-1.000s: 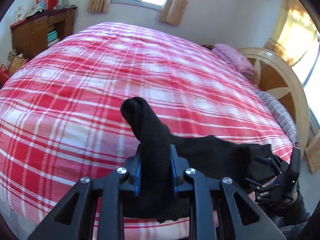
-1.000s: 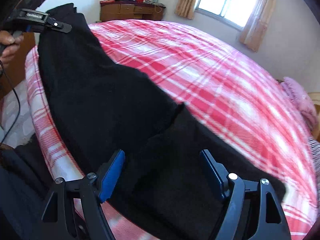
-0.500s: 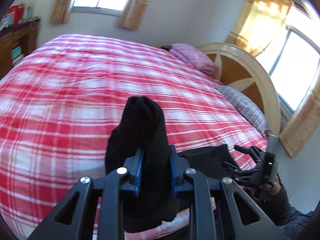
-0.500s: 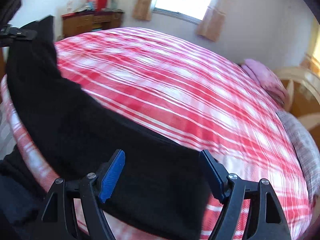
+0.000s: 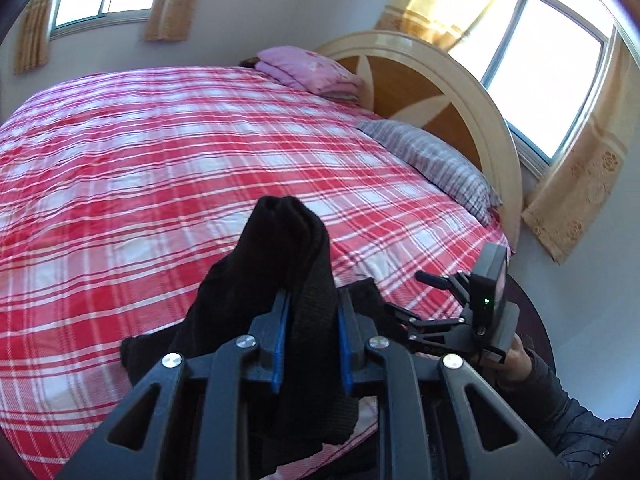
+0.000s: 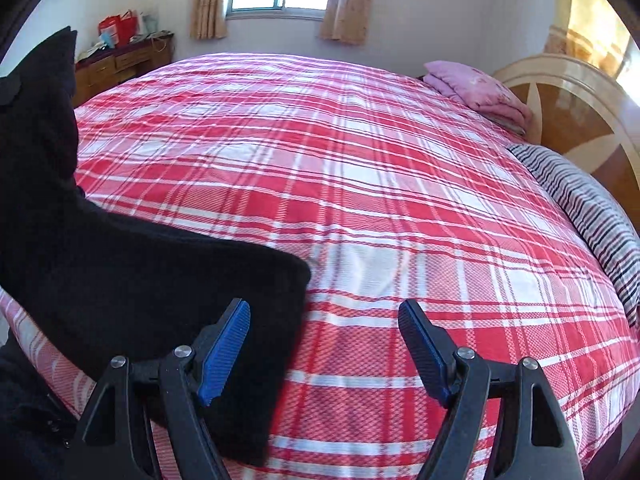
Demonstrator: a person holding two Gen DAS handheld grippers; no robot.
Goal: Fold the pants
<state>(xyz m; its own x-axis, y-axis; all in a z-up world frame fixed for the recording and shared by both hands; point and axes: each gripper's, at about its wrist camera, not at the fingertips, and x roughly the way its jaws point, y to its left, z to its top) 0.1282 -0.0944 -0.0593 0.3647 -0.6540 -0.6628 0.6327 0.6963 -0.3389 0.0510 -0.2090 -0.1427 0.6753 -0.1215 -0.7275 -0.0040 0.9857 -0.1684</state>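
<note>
The black pants (image 6: 132, 268) lie along the near edge of the red plaid bed (image 6: 360, 184), one end lifted at the far left. My left gripper (image 5: 312, 320) is shut on a bunched end of the pants (image 5: 296, 256), which sticks up between the blue pads and hangs down below them. My right gripper (image 6: 324, 336) is open and empty, just above the bed; its left finger is over the pants' right edge. The right gripper also shows in the left wrist view (image 5: 452, 316), held by a hand at the bed's near right corner.
A pink folded blanket (image 6: 476, 88) and a striped pillow (image 6: 588, 204) lie at the head of the bed by the curved wooden headboard (image 5: 452, 92). A wooden dresser (image 6: 120, 64) stands at the far left wall. Curtained windows are behind.
My left gripper has carried the pants' end rightwards, towards the right gripper. The pants now cover less of the bed in the right view, and the right gripper sits at their right edge.
</note>
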